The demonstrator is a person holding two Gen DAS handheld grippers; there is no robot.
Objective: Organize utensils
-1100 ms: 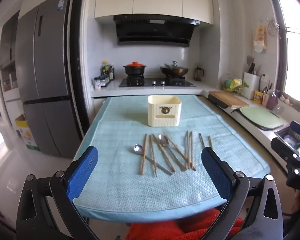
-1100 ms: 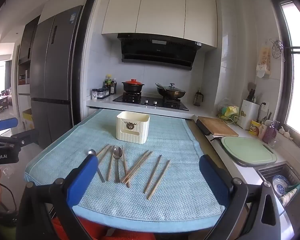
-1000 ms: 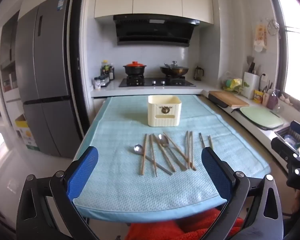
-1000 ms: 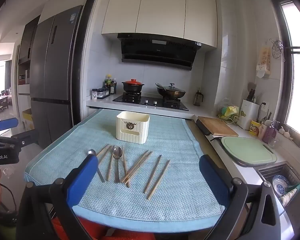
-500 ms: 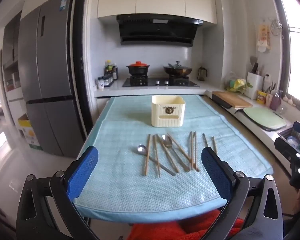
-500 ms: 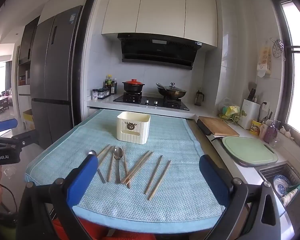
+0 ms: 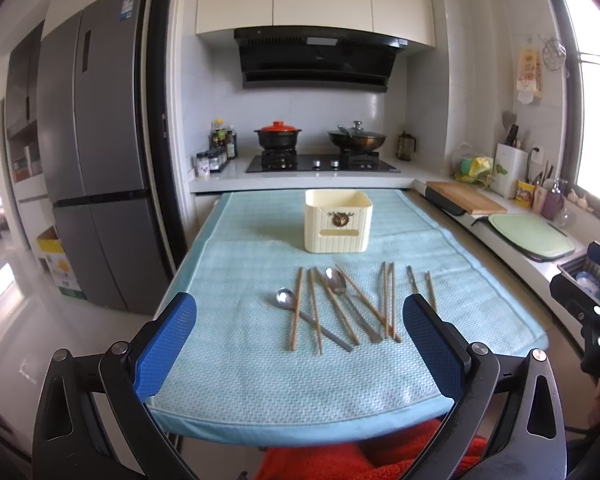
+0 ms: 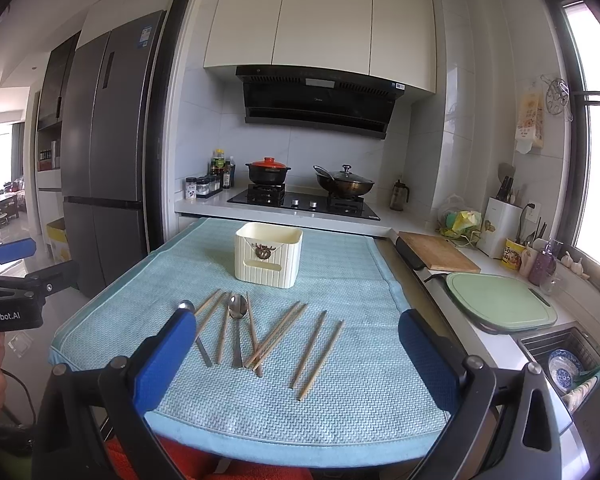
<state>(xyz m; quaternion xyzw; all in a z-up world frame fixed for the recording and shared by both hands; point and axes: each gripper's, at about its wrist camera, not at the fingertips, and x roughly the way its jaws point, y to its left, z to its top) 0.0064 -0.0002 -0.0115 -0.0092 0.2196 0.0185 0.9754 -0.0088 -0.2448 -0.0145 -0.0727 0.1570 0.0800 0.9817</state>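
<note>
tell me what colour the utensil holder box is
Cream, with a small dark emblem; clearest in the left wrist view.

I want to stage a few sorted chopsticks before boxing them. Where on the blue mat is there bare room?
The near strip of the mat, between the utensil ends and the front edge, is bare, as are the patches left and right of the cream holder. The middle is crowded: chopsticks and spoons lie crossed there.

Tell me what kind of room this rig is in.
A home kitchen, most likely: black gas hob with a red-lidded black pot, black range hood above, and a tall grey fridge.
</note>
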